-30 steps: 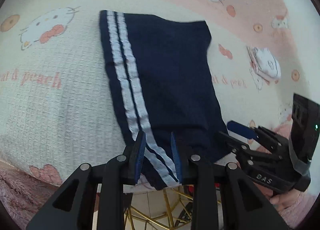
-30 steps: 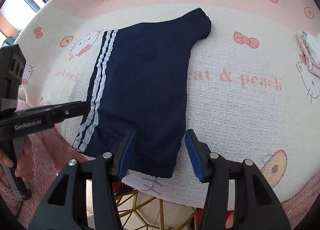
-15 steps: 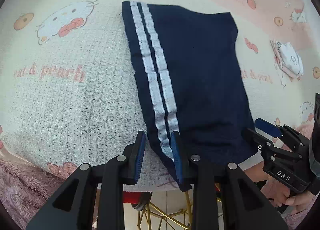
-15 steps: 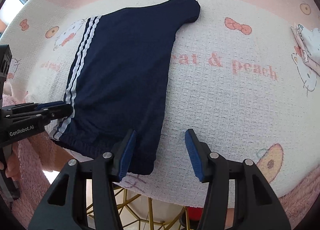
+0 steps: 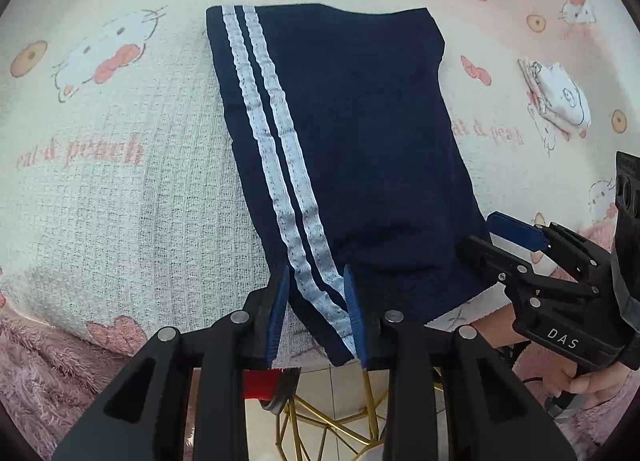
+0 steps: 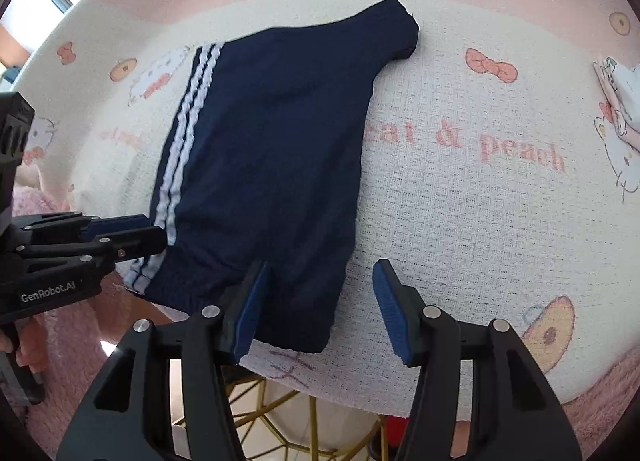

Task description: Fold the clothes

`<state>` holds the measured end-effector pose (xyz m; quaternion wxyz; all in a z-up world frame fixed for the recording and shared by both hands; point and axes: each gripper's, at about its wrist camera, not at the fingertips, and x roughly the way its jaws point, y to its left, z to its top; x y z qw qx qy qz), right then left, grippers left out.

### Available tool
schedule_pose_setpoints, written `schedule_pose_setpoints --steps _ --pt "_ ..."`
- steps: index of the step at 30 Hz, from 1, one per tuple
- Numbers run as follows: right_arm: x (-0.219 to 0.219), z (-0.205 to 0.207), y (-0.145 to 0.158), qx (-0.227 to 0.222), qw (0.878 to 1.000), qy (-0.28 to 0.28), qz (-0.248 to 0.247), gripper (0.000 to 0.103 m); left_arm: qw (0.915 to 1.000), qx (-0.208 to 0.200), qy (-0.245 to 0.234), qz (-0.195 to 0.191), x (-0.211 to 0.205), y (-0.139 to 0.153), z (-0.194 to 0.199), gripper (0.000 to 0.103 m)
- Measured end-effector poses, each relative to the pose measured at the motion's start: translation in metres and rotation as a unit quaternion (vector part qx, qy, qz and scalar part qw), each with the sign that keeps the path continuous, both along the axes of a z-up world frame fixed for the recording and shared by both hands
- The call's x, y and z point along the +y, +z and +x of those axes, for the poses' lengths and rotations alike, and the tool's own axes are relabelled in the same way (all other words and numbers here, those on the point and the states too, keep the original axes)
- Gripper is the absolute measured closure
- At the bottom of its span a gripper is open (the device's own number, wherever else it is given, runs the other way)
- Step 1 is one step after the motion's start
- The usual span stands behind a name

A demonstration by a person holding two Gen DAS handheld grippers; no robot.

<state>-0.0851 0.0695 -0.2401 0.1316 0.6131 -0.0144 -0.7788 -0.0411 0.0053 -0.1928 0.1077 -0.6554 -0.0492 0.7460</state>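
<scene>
The left tongs (image 5: 316, 309) straddle the striped corner of the navy shorts (image 5: 352, 133); their pads (image 5: 280, 301) stand on either side of the two white stripes (image 5: 280, 165), a little apart, and I cannot tell whether they grip the cloth. The shorts lie flat, already doubled, on the towel-covered bench (image 5: 120, 201), their near hem hanging just over its front edge. To the right, the right tongs (image 6: 316, 303) are spread wide around the other near corner, one pad over the cloth, the other over bare towel, nothing clamped. Further right lies a small folded white cloth (image 5: 560, 97), well apart.

The risk, as I judge it: if only one corner is caught, lifting will skew the fold; a shallow bite on the overhanging hem may slip, or snag the towel beneath.
</scene>
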Motion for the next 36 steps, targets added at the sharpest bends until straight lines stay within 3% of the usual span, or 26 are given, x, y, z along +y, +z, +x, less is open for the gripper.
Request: schedule_pose_setpoints --steps 1,3,7,9,12,19,23,27,29,30,31,32,33,36 --pt "0.0 -0.002 0.0 -0.003 1.0 0.002 -0.001 0.048 0.9999 -0.009 -0.003 -0.008 0.001 -0.004 0.0 0.062" --pt "-0.001 -0.005 0.0 -0.003 1.0 0.009 -0.002 0.044 0.9993 -0.026 -0.009 -0.025 0.004 -0.011 0.001 0.061" --pt "0.008 -0.013 0.013 -0.003 1.0 -0.01 -0.02 0.045 0.9997 -0.001 0.023 0.003 -0.01 0.003 -0.015 0.061" --pt "0.023 -0.026 0.024 0.005 0.997 -0.045 -0.063 0.045 0.9983 0.011 0.049 0.03 -0.024 0.008 -0.03 0.061" --pt "0.042 -0.054 0.037 0.016 0.991 -0.089 -0.104 0.045 0.9963 0.029 0.076 0.029 -0.042 0.008 -0.064 0.061" --pt "0.065 -0.128 0.054 0.046 0.991 -0.109 -0.065 0.045 0.9962 0.039 0.072 0.028 -0.064 -0.012 -0.128 0.061" --pt "0.08 -0.161 0.027 0.036 0.989 -0.133 -0.056 0.045 0.9937 0.04 0.087 0.057 -0.065 -0.022 -0.137 0.061" --pt "0.057 -0.2 -0.011 0.029 0.989 -0.137 -0.043 0.044 0.9917 0.052 0.086 0.08 -0.081 -0.036 -0.151 0.061" --pt "0.048 -0.204 -0.016 0.044 0.99 -0.125 -0.042 0.045 0.9908 0.063 0.082 0.087 -0.077 -0.039 -0.152 0.061" --pt "0.044 -0.206 -0.018 0.051 0.991 -0.117 -0.041 0.063 0.9904 0.069 0.079 0.09 -0.076 -0.038 -0.151 0.071" --pt "0.038 -0.206 -0.018 0.053 0.993 -0.101 -0.039 0.075 0.9904 0.066 0.073 0.097 -0.072 -0.041 -0.152 0.092" --pt "0.032 -0.207 -0.018 0.056 0.994 -0.085 -0.038 0.088 0.9903 0.067 0.071 0.099 -0.067 -0.041 -0.153 0.092" --pt "0.029 -0.206 -0.017 0.058 0.995 -0.075 -0.04 0.094 0.9901 0.068 0.07 0.101 -0.063 -0.041 -0.155 0.092" --pt "0.044 -0.198 -0.003 0.069 0.99 -0.099 -0.069 0.096 0.9895 0.084 0.044 0.11 -0.051 -0.034 -0.162 0.092"
